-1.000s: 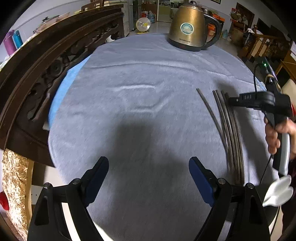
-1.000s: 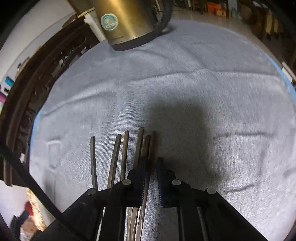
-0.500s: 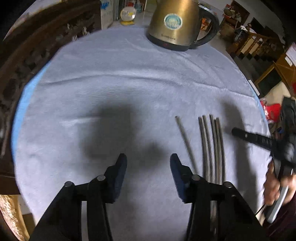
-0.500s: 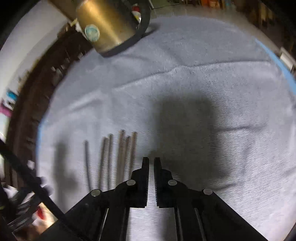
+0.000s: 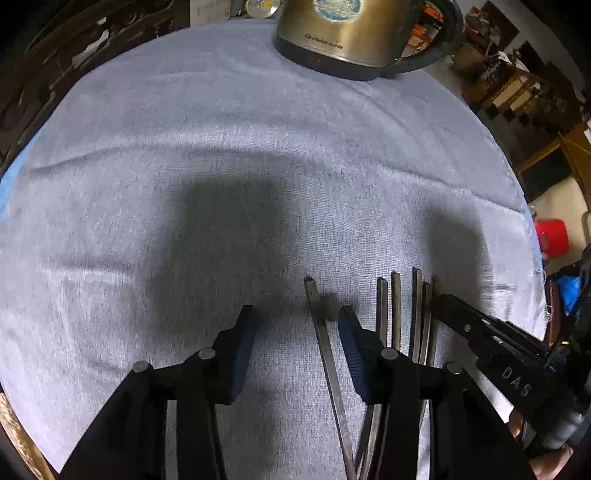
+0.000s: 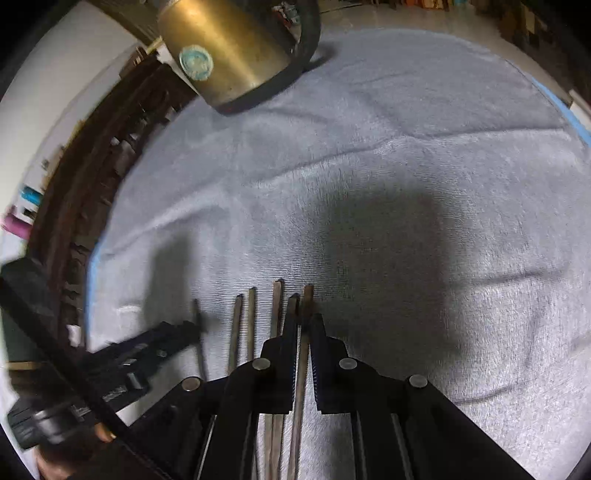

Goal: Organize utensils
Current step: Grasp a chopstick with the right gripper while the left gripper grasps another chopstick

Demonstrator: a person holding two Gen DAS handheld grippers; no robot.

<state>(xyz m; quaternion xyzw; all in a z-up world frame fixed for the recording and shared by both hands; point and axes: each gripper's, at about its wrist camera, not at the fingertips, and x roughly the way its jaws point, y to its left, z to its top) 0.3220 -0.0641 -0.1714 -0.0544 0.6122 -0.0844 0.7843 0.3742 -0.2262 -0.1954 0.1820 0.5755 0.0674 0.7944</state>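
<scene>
A round table [image 5: 184,110] fills both views, draped in a pale grey-blue towel cloth [image 5: 258,206]. At its far edge stands the brass-coloured electric kettle [image 5: 343,33] on its dark base, well apart from everything else.

Now the left gripper [image 5: 295,325], coming down steeply over the cloth: its jaws have just been closing but stand apart, blue pads clear of anything. One loose chopstick [image 5: 321,332] lies on the cloth between them, close by the right-hand pad [image 5: 351,343], not touching either that I can see. It slants away from the others, its square end towards the kettle.

Just beside that pad, the rest of the chopsticks [image 5: 406,314] lie in a rough row, ends nearly level, running back under the gripper's frame.

Over to the right gripper [image 6: 304,325], seen from its own camera: jaws drawn almost together around the rightmost chopstick [image 6: 306,306], which runs straight down the narrow gap between the black fingers [image 6: 321,343]. The fingers look to be pinching it, tips low at the cloth. From the left view, that same gripper reaches in from the right edge, tip at the outermost stick.
</scene>
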